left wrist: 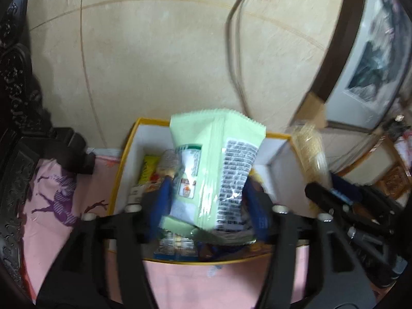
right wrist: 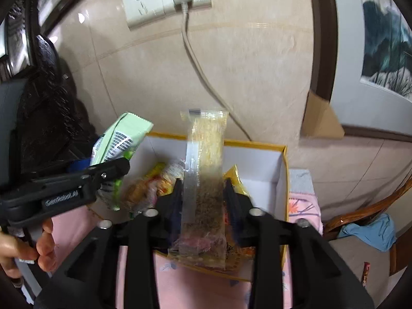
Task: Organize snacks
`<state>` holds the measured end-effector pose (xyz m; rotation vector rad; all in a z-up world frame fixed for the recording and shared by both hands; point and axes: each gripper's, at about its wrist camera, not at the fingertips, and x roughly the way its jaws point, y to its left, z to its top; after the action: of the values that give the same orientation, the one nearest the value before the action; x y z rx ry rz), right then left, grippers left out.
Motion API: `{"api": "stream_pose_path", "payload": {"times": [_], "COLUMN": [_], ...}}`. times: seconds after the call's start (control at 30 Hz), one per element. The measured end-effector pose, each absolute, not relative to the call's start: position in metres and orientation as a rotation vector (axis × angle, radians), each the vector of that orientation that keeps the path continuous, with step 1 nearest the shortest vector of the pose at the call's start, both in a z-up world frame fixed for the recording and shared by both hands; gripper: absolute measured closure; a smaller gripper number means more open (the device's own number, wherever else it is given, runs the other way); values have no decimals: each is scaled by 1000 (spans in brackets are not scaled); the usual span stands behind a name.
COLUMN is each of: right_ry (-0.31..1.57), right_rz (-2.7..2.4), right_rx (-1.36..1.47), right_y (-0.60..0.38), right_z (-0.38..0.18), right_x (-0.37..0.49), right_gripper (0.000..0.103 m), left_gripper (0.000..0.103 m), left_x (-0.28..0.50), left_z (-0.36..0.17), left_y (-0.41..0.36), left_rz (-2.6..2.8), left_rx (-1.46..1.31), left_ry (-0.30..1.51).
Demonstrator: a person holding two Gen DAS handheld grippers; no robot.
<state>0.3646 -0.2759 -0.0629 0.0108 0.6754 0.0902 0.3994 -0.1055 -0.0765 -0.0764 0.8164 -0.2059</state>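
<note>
A pale green snack packet (left wrist: 213,164) stands upright between the blue pads of my left gripper (left wrist: 208,195), over a white box with a yellow rim (left wrist: 152,121). The pads sit just off its sides, so the jaws are open. In the right wrist view a long clear-wrapped cereal bar (right wrist: 206,170) stands between the fingers of my right gripper (right wrist: 203,190), with a small gap on each side. It hangs over the same box (right wrist: 257,144). Several other snack packs (right wrist: 154,185) lie inside the box. The green packet (right wrist: 121,139) shows at the left there.
The box rests on a pink patterned cloth (left wrist: 64,180) against a tiled wall with a socket and cable (right wrist: 180,7). Dark carved furniture (left wrist: 15,103) stands at the left. A cardboard flap (right wrist: 322,118) and a wooden chair (right wrist: 360,213) are at the right. A hand (right wrist: 43,244) holds the left gripper.
</note>
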Motion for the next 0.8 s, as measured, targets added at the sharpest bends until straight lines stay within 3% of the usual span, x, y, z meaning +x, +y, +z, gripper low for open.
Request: {"api": "stream_pose_path", "payload": {"times": [0.03,0.57,0.6,0.73,0.8], "right_ry": [686,687,691,689,683], "right_rz": [42,100,96,96,102], "right_rx": [-22,34,40,64,66], "right_y": [-273,-270,-270,-272,-271], "right_z": [-65,-55,-56,-56,-55], "right_x": [366,340,339,335,333], "right_gripper": [38,36,34,9,3], "left_gripper": [12,9,9,8,8], "left_x": [402,381,380,376,375], "left_z": [-80,-64,-63,-59,-58], "left_y": [-105,-104,-105,-106,-106], "left_rz": [-174,-116,-114,-114,-114], "left_rx": [-60,-7,-2,17,21], "left_ry": [839,832,831,823,819]}}
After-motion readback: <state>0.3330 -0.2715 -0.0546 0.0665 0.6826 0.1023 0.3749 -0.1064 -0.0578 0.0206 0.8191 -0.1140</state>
